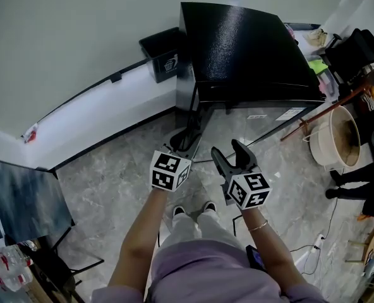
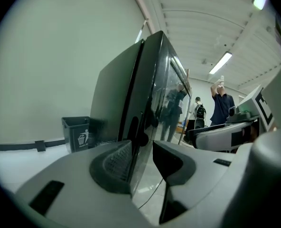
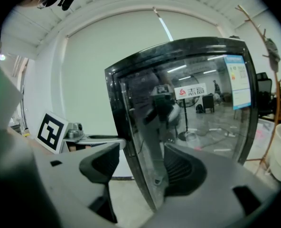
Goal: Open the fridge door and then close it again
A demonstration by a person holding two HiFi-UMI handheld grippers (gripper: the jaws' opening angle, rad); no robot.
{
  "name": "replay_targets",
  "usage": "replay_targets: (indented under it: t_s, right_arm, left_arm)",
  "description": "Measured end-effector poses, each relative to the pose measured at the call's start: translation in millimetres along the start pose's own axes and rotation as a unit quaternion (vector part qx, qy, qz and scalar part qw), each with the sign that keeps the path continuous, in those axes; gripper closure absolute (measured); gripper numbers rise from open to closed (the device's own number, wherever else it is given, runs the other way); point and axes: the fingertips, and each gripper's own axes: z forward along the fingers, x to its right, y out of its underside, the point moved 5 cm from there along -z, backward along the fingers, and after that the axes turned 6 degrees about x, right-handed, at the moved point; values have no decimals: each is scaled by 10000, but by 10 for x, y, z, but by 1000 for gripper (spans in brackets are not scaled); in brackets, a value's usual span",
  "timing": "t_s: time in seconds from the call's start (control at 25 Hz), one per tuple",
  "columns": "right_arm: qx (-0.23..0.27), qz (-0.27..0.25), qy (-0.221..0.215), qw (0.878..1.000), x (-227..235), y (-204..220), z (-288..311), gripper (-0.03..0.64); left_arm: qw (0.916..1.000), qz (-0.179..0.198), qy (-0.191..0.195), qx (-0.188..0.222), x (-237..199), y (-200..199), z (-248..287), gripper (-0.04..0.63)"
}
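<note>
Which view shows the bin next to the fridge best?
The head view. It shows the whole bin from above, with its open top and front logo, standing between the wall and the fridge. The left gripper view shows only the upper front with the logo. The right gripper view does not show it.

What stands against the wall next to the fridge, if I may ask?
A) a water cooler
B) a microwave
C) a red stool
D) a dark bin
D: a dark bin with a trash symbol on its front stands against the wall, right beside the fridge.
</note>
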Motion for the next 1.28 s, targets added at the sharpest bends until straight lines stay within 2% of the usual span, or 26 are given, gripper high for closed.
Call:
replay_targets:
  t_s: [0.28, 0.48, 0.72, 1.28]
  right_arm:
    - [5, 84, 130, 9999, -50, 38, -61, 331]
    - [19, 178, 209, 9996, -104, 93, -142, 333]
    - [58, 265, 288, 9992, -110, 136, -286, 334]
    - [178, 427, 422, 9980, 19, 240, -805, 335]
  left_arm:
    - [9998, 94, 137, -94, -12, -10, 46, 477]
    - [9997, -24, 179, -152, -24, -12, 42, 480]
    - [9994, 90, 202, -278, -15, -19, 35, 488]
    - [9990, 86, -350, -271, 118, -18, -12, 488]
